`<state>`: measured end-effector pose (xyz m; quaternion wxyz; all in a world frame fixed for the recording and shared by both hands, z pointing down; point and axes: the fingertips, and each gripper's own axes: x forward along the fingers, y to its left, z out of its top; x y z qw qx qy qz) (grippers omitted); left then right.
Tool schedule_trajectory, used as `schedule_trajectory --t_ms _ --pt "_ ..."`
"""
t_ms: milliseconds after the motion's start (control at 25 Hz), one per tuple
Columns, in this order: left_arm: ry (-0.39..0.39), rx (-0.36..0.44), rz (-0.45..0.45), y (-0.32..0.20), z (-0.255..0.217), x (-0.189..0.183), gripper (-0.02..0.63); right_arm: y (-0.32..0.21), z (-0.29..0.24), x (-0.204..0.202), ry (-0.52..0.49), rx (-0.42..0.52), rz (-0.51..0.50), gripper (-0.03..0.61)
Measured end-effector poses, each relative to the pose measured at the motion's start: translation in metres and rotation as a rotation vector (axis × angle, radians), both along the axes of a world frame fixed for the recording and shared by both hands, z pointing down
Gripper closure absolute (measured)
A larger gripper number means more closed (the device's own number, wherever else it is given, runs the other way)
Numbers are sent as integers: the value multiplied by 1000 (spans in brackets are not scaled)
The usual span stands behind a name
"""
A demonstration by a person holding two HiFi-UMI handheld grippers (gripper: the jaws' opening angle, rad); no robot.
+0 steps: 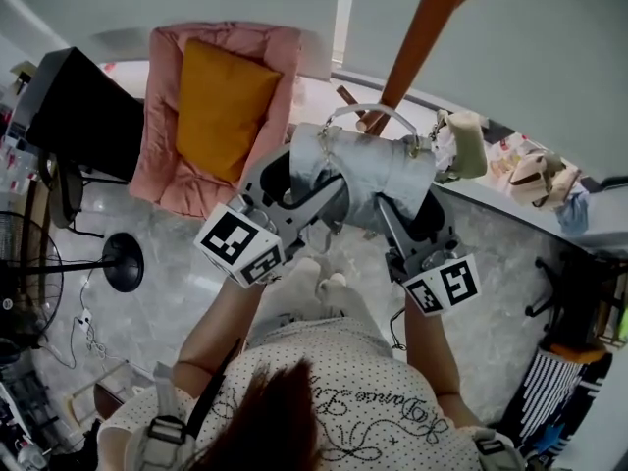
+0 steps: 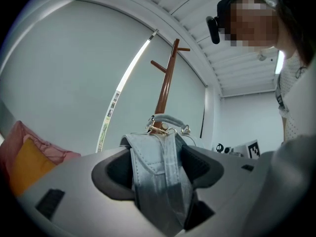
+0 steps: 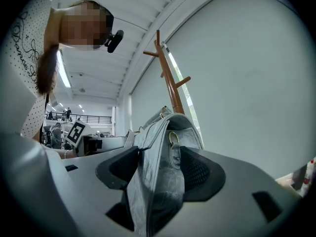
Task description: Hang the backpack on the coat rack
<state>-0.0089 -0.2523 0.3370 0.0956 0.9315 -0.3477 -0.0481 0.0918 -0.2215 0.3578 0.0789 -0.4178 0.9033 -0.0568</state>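
Grey backpack [image 1: 365, 170], centre frame below the coat rack [image 1: 424, 37]: we are holding it with left gripper [image 2: 159, 166] and right gripper [image 3: 159, 171] fingers both clamped on its fabric, and are needing to lift its top handle [image 1: 358, 114] squarely over a peg [image 2: 159, 66].

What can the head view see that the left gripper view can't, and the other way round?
Only the head view shows the black standing fan and the pale marbled floor. Only the left gripper view shows the white slatted ceiling and the black head camera that the person wears. Both show the soft grey backpack, the brown wooden coat rack pole, the pink armchair with its orange cushion, and the left gripper closed on the backpack's strap.
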Motion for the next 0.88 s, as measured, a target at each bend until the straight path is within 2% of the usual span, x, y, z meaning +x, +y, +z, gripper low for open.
schedule_trajectory --t_ms 360,880 --pt "-5 -56 52 -7 31 -4 334 -2 28 -6 18 -48 44 302" --pt "-39 -68 90 -24 49 -4 333 -14 48 -8 10 -92 87 302"
